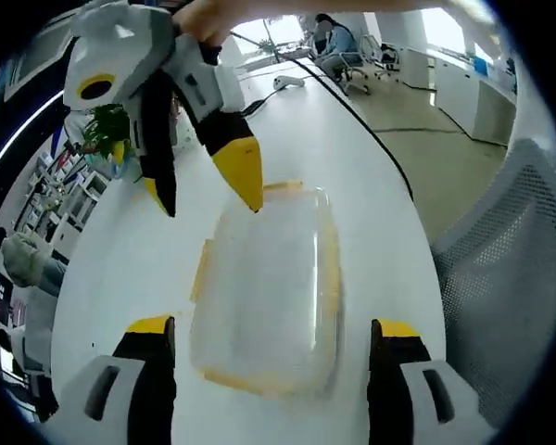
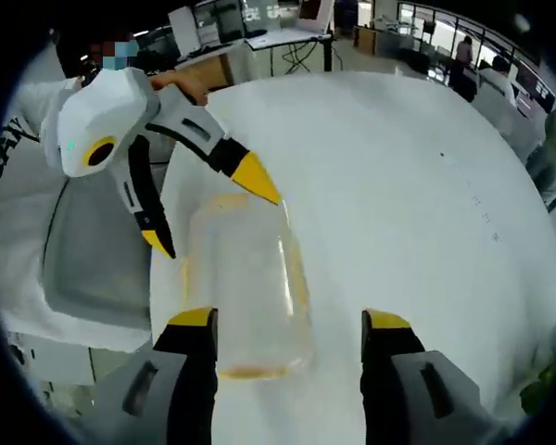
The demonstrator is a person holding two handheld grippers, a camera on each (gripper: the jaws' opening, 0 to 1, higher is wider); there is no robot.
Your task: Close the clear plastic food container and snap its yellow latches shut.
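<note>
A clear plastic container [image 1: 264, 297] [image 2: 246, 287] lies flat on the white table [image 1: 306, 130] [image 2: 398, 185], with its lid on top. Yellow latches [image 1: 329, 250] [image 2: 296, 273] run along its edges; whether they are snapped down I cannot tell. My left gripper [image 1: 273, 326] [image 2: 217, 223] stands open, its jaws either side of the box's near end. From the opposite end comes my right gripper [image 1: 208, 204] [image 2: 289, 319], also open. One of its yellow fingertips [image 1: 250, 197] rests at the far edge by the end latch [image 1: 283, 188].
A grey mesh chair [image 1: 500, 260] [image 2: 93, 250] stands beside the table. A black cable [image 1: 352, 111] runs across the tabletop toward the far end, and a green plant [image 1: 107, 134] sits near one edge. A person [image 1: 338, 42] sits at a distant desk.
</note>
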